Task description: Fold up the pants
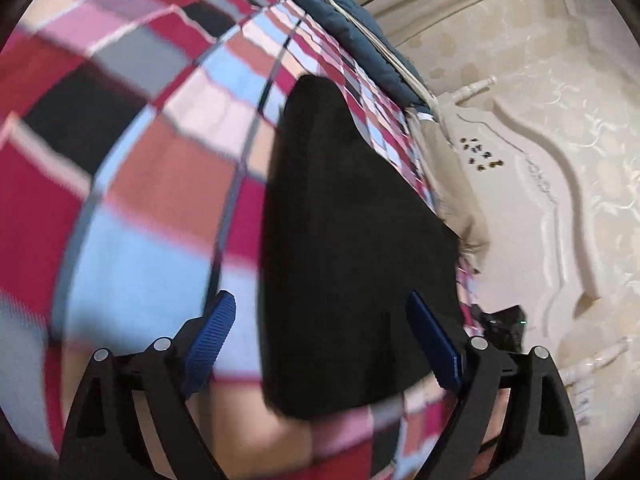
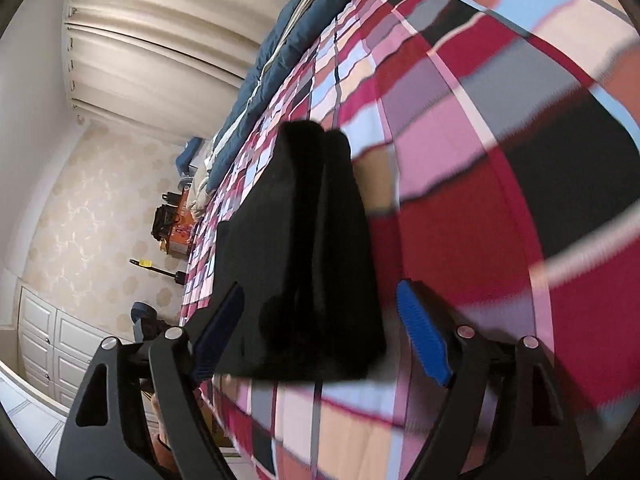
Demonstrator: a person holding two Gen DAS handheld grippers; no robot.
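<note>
The black pants lie folded into a long narrow stack on the checked bedspread, reaching away from me. My left gripper is open, its blue pads standing wide on either side of the stack's near end without pressing on it. In the right wrist view the same pants show a lengthwise fold line on top of the bedspread. My right gripper is open too, its pads spread to both sides of the near end and holding nothing.
A blue duvet is bunched along the bed's far edge. A cream carved bed frame runs beside the bed. Curtains, an orange box with dark gear and white cabinet doors stand past the bed's side.
</note>
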